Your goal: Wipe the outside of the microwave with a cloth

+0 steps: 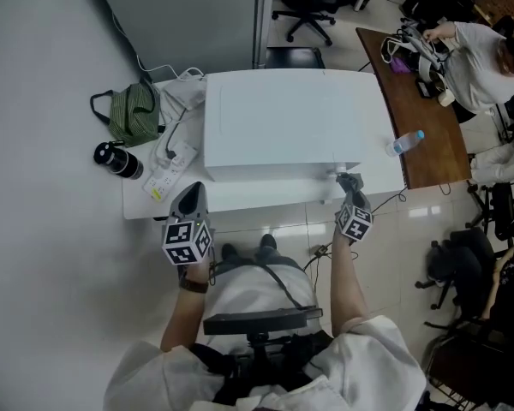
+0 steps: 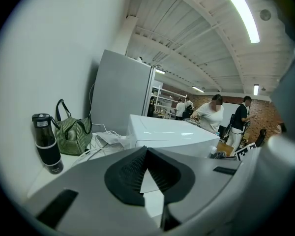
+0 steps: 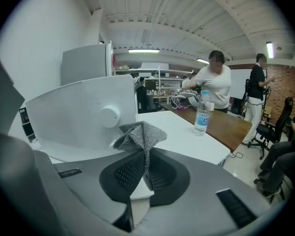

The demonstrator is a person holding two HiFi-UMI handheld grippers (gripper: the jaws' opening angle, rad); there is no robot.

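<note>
Microwave (image 1: pixel 291 122), white and boxy, stands on the white desk (image 1: pixel 240 199) with its front toward the person. The right gripper (image 1: pixel 351 187) is at the microwave's front right corner. Its jaws are pinched on a grey cloth (image 3: pixel 140 134) whose free end bunches above the tips, near the dial (image 3: pixel 109 116). Held so, the loose fold can likely be pressed flat against the casing. The left gripper (image 1: pixel 191 202) hovers off the microwave's front left corner, its jaws together at the tips with nothing between them, probably so it does not hinder the wipe. A striped bag (image 1: pixel 133 114) and a dark bottle (image 1: pixel 116 161) sit left of the microwave, out of the way.
</note>
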